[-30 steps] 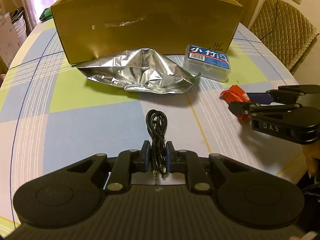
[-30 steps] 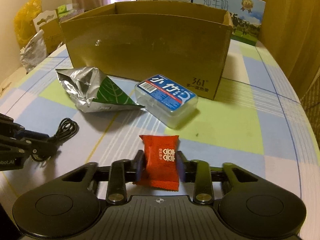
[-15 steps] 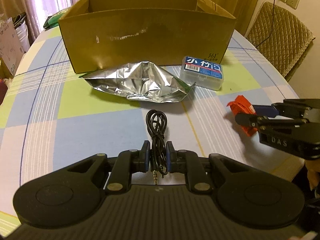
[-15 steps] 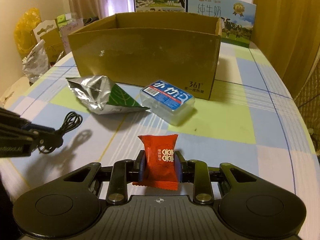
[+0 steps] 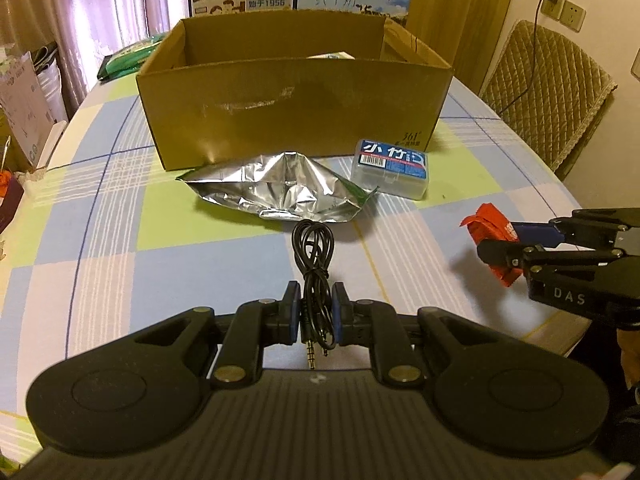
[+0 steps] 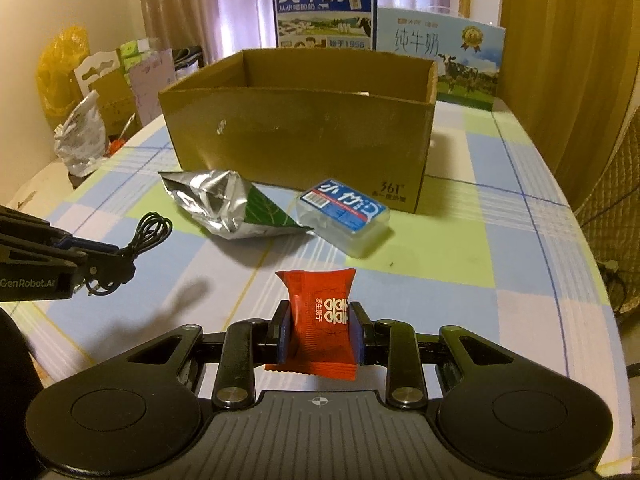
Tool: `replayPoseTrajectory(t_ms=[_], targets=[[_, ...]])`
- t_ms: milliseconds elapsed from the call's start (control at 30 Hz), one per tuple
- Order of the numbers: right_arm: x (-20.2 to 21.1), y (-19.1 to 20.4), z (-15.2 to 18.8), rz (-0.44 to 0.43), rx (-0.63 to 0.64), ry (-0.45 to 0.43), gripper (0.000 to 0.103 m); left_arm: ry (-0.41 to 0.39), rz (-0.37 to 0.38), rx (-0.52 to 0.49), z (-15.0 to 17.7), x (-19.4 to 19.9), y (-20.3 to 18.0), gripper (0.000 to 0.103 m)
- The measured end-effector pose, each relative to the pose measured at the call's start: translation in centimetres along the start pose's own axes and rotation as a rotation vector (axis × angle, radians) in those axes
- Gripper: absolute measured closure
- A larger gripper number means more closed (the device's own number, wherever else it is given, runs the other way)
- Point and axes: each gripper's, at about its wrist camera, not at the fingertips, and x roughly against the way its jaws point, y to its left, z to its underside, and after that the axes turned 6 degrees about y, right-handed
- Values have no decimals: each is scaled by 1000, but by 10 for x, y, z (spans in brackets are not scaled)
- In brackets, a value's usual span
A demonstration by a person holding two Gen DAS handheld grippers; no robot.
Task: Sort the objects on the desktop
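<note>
My left gripper [image 5: 316,312] is shut on a coiled black audio cable [image 5: 313,252], held above the checked tablecloth with its plug hanging toward the camera. My right gripper [image 6: 320,332] is shut on a red candy packet [image 6: 320,312], also lifted. From the left wrist view the red packet [image 5: 488,228] shows at the right in the other gripper; from the right wrist view the cable [image 6: 150,230] shows at the left. An open cardboard box [image 5: 296,96] stands beyond both. A crumpled silver foil bag [image 5: 280,188] and a clear plastic box with a blue label [image 5: 390,168] lie in front of it.
Milk cartons [image 6: 324,12] stand behind the cardboard box [image 6: 300,132]. A quilted chair [image 5: 548,92] is at the table's right edge. Bags and cardboard [image 6: 84,128] crowd the left beyond the table. A green packet [image 5: 128,60] lies at the box's far left.
Both grippers have risen and drawn back from the box, each keeping its load. The box's inside now shows and the table items look farther away.
</note>
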Motion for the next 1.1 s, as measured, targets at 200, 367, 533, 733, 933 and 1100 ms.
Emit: replayPoseTrajectory(t_ms=[200, 367, 533, 733, 933, 1100], targets=[[11, 2, -3, 11, 10, -14, 76, -20, 0, 4, 0, 12, 2, 91], [19, 1, -7, 21, 6, -32, 76, -39, 2, 6, -1, 19, 3, 91], [27, 0, -11, 26, -3, -52, 77, -61, 1, 1, -6, 27, 4, 91], [34, -3, -17, 26, -16, -74, 76, -84, -2, -5, -14, 34, 5, 91], [43, -6, -27, 19, -27, -105, 77, -100, -4, -2, -20, 38, 7, 91], [46, -6, -37, 10, -34, -126, 77, -107, -4, -2, -25, 40, 8, 91]])
